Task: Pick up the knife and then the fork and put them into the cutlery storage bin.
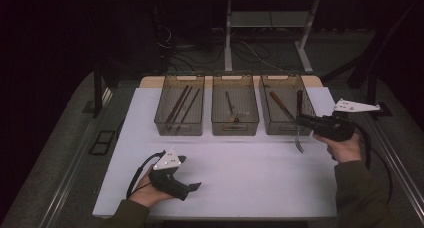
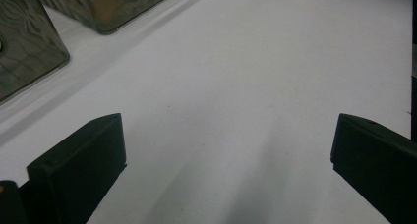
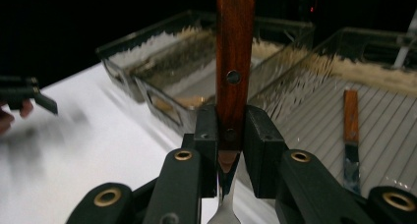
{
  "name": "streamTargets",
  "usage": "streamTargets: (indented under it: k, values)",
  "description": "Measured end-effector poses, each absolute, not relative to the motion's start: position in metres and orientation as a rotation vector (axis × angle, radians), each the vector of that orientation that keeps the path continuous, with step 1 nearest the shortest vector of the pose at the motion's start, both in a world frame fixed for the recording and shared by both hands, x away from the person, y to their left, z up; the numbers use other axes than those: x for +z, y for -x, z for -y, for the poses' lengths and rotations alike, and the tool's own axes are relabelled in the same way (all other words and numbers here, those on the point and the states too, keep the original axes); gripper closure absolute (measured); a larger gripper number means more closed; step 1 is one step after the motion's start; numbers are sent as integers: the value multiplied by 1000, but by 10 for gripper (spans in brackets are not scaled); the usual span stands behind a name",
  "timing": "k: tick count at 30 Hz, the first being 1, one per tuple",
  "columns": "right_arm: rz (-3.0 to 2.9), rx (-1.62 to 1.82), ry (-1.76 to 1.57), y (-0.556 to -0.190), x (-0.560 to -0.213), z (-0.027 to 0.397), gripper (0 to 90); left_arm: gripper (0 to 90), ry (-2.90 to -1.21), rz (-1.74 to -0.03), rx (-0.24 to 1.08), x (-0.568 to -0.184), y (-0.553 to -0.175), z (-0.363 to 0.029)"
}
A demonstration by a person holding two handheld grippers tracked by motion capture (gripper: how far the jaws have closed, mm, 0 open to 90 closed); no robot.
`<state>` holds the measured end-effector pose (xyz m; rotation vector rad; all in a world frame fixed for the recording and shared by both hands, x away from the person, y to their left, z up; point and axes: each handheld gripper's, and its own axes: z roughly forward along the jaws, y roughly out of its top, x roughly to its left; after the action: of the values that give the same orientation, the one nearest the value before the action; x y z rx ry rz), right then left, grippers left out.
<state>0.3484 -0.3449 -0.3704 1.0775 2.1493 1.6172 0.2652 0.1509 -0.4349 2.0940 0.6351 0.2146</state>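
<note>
My right gripper (image 1: 303,121) (image 3: 230,130) is shut on a wooden-handled fork (image 3: 235,62), held upright with its metal end (image 1: 299,145) pointing down, just in front of the right bin (image 1: 265,119). That bin holds another wooden-handled utensil (image 1: 281,105) (image 3: 350,135). My left gripper (image 1: 194,187) (image 2: 226,155) rests low over the white table (image 1: 250,178) near the front left, jaws wide open with nothing between them.
Three clear plastic bins stand in a row at the back of the table: the left bin (image 1: 171,125) holds chopsticks (image 1: 181,104), the middle bin (image 1: 235,125) holds a utensil (image 1: 230,105). Table legs and cables lie on the floor behind.
</note>
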Motion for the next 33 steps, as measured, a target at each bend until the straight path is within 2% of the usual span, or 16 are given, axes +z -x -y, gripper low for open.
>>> streamTargets:
  k: [13,23,33]
  values:
    - [-1987,1649,-1085,-353,-351,350,768,0,-2091,-633,216,-435,-266,-151]
    - [-1943,1618,-1081,-370,-326,342,769,0,-2087,-629,212,-434,-266,-151]
    - [-1861,1578,-1149,-393,-320,339,768,0,-2085,-630,209,-434,-265,-151]
